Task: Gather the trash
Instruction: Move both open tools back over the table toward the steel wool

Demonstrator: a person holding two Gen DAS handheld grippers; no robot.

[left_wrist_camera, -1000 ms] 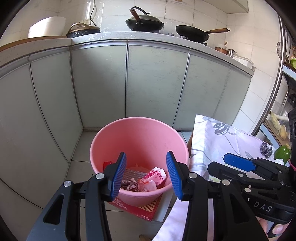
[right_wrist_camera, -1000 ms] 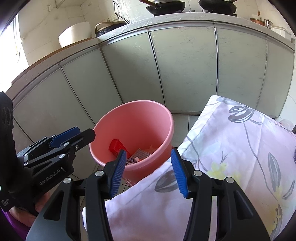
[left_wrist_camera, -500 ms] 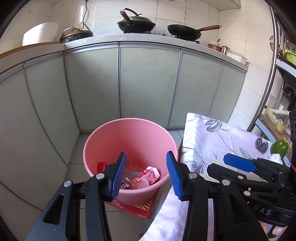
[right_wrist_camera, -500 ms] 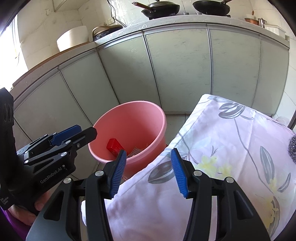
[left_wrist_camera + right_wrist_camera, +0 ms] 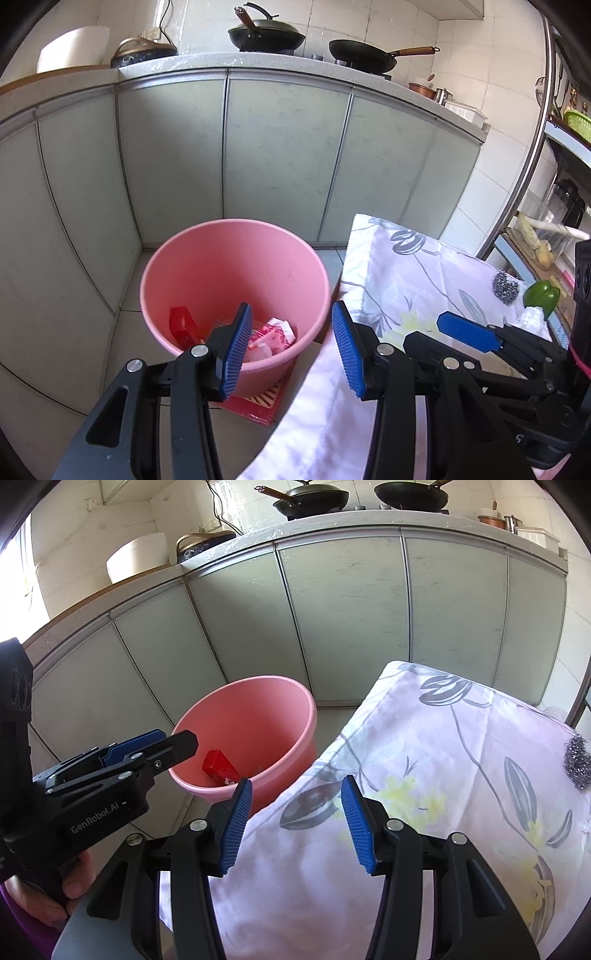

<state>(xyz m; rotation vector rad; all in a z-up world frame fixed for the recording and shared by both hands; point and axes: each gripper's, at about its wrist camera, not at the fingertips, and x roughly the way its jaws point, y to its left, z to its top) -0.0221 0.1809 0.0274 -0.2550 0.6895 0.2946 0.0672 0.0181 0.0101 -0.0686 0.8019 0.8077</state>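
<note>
Pink bucket, red box, crumpled pink-white wrappers inside

Both wrist cameras look forward and downward from close above; both see the pink bucket and the floral cloth.

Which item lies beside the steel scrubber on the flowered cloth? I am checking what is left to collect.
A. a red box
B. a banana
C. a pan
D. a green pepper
D: a green pepper lies right beside the steel scrubber on the flowered cloth.
</note>
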